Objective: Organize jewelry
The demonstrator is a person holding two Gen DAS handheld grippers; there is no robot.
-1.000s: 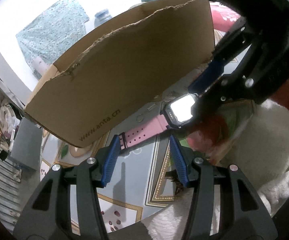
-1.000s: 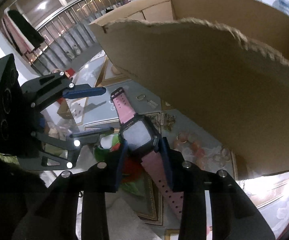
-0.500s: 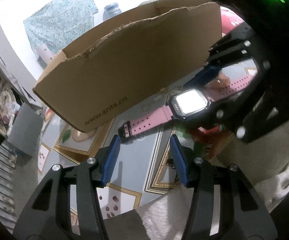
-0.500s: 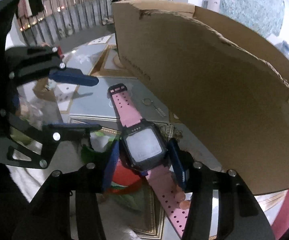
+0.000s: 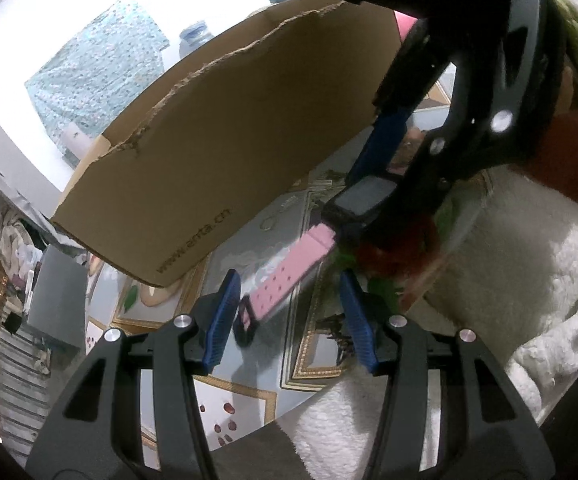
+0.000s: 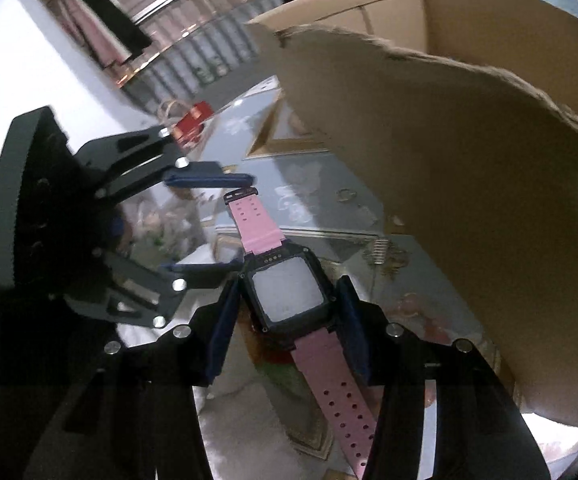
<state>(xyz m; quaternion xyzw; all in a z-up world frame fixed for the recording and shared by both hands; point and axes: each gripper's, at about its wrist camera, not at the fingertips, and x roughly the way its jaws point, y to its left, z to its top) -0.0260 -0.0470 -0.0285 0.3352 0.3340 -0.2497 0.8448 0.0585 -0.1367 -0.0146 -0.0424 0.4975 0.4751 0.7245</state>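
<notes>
My right gripper (image 6: 285, 312) is shut on the black case of a pink-strapped watch (image 6: 287, 292) and holds it in the air in front of a torn cardboard box (image 6: 449, 180). In the left wrist view the watch (image 5: 289, 276) hangs between my left gripper's blue fingers, its black buckle end close to the left finger. My left gripper (image 5: 289, 320) is open and touches nothing; it also shows in the right wrist view (image 6: 209, 220), open around the strap's far end. The box (image 5: 229, 152) fills the upper middle of the left view.
A patterned grey table top with gold frames (image 5: 249, 380) lies below. A key ring (image 6: 345, 196) and small jewelry pieces (image 6: 385, 256) lie near the box. White fluffy fabric (image 5: 529, 300) is at right. A grey box (image 5: 53, 292) stands at left.
The right gripper has brought the watch nearer to the left gripper, so the strap's buckle end now hangs between the left fingers. The left gripper stays open.
</notes>
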